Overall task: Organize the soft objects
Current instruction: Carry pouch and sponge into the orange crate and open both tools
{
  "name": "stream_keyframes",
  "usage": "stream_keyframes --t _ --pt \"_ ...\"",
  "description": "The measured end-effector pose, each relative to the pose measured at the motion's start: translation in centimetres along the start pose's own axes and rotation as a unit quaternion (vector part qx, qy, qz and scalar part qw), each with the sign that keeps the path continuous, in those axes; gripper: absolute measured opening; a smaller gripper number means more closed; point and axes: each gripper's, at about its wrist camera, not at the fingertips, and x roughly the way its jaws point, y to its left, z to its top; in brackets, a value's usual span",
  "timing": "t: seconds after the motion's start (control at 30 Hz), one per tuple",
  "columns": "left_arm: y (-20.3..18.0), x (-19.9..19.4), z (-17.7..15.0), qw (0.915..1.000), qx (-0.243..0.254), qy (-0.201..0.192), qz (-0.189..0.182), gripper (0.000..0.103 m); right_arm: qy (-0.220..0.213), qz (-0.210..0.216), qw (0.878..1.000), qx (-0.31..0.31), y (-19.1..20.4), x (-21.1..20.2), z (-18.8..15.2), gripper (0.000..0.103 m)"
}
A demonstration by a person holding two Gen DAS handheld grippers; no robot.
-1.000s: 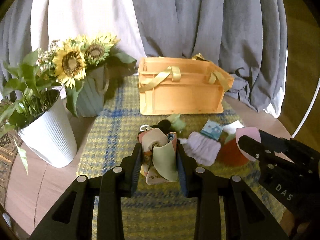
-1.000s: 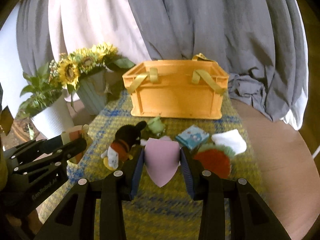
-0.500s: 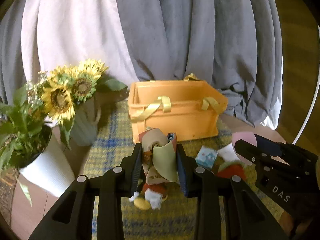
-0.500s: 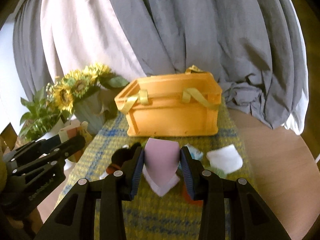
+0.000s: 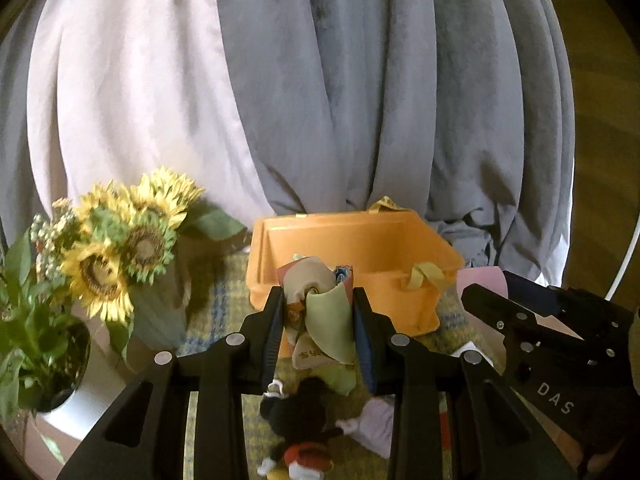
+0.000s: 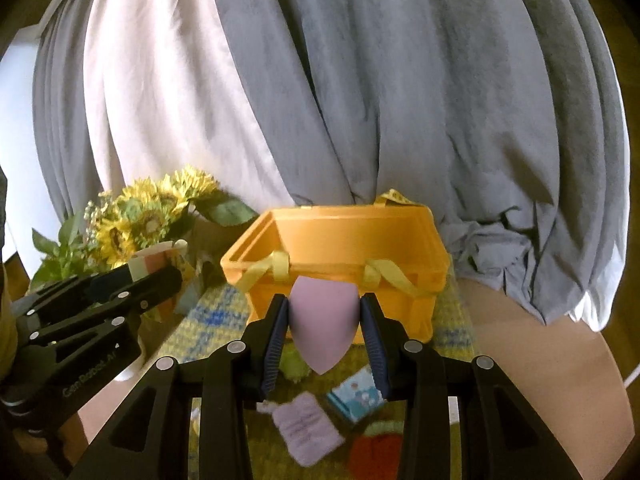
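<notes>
Both grippers hold cargo short of the crate [image 6: 340, 240], which looks empty: left gripper [image 5: 318, 326] jaws clamp a cloth bundle [image 5: 320, 312], right gripper [image 6: 325, 330] jaws a pink pad [image 6: 323, 320]. A plush [image 5: 298, 420], pouch [image 6: 304, 426] and others lie before the crate.

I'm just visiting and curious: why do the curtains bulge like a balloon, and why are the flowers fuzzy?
Left wrist view: the fisheye lens bows the curtains outward and darkens the corners; the sunflowers are smeared, while the fingers up close stay sharp. Right wrist view: same bulge, daylight glows through the pale curtain, and the orange crate is slightly soft.
</notes>
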Motion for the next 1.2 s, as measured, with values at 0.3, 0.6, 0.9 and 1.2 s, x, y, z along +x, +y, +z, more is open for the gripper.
stream_keyframes --t 0.3,0.6,0.9,1.2 --pt "0.5 3.9 2.8 0.9998 0.014 -0.015 0.007 0.033 -0.005 -0.015 1.000 0.005 -0.8 4.0 2.8 0.038" --pt "0.9 8.9 5.2 0.9998 0.016 0.002 -0.008 0.033 0.006 -0.021 1.000 0.016 -2.2 8.1 5.8 0.038" --pt "0.9 13.9 6.1 0.9983 0.023 0.047 -0.028 0.033 0.056 -0.016 0.998 0.031 -4.1 13.1 8.0 0.038" --pt "1.2 18.0 6.1 0.9950 0.020 0.092 -0.034 0.036 0.113 -0.017 0.993 0.016 -4.9 17.3 8.4 0.038"
